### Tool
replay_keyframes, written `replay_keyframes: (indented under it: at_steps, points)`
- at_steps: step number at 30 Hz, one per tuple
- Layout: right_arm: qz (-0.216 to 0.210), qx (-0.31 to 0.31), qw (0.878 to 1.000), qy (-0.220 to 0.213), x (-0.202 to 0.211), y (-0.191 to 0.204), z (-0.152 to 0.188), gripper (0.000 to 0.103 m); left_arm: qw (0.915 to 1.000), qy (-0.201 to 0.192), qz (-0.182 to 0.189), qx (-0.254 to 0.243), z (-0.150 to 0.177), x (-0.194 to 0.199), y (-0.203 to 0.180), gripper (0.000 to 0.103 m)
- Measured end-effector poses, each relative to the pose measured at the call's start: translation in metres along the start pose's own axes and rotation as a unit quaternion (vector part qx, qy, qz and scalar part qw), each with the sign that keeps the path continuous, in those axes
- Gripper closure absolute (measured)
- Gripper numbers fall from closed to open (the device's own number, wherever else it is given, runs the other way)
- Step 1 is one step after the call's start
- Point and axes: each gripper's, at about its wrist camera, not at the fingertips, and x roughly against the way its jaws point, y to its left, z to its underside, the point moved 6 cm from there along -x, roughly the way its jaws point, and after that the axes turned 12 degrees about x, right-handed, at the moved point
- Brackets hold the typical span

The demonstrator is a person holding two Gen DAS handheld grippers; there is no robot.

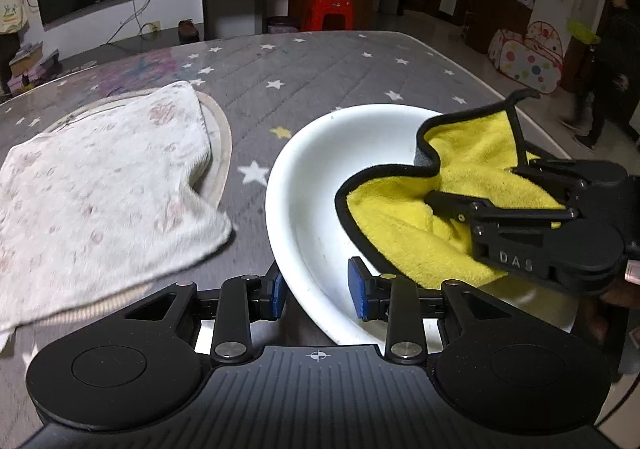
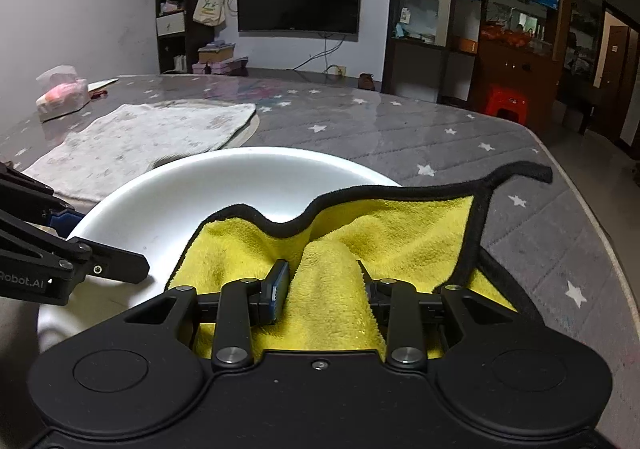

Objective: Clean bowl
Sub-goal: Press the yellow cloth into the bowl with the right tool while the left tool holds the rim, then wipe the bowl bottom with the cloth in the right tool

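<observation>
A grey star-patterned table (image 1: 340, 65) carries a pale towel (image 1: 100, 169) on the left and the white bowl (image 1: 304, 185) to its right, near the front edge. Inside the bowl the right gripper (image 2: 322, 289) pinches a fold of the yellow cloth (image 2: 332, 245). The left gripper (image 1: 316, 289) straddles the bowl's near rim, one blue pad either side, jaws part-open and not clamped.

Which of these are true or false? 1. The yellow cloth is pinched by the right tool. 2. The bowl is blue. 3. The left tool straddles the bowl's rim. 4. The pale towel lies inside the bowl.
1. True: the right tool is shut on the yellow cloth.
2. False: the bowl is white.
3. True: the left tool has one finger either side of the rim, jaws open.
4. False: the pale towel lies on the table beside the bowl.
</observation>
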Motion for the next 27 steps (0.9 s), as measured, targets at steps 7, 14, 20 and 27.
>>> replay_keyframes:
  at_steps: [7, 14, 20, 27]
  points:
    - [0.006, -0.008, 1.0, 0.005, -0.012, -0.009, -0.006, 0.069, 1.0, 0.002, -0.007, -0.003, -0.028, -0.027, -0.004, 0.07]
    - [0.01, -0.014, 1.0, 0.01, -0.024, -0.018, -0.012, 0.069, 0.9998, 0.006, -0.018, 0.008, -0.043, -0.044, -0.001, 0.07]
    - [0.013, -0.019, 1.0, 0.014, -0.034, -0.026, -0.018, 0.069, 0.9996, 0.01, -0.02, 0.019, -0.042, -0.045, -0.002, 0.067]
    - [0.016, -0.023, 0.999, 0.02, -0.041, -0.033, -0.022, 0.069, 0.9991, 0.013, -0.03, 0.028, -0.033, -0.04, -0.009, 0.065]
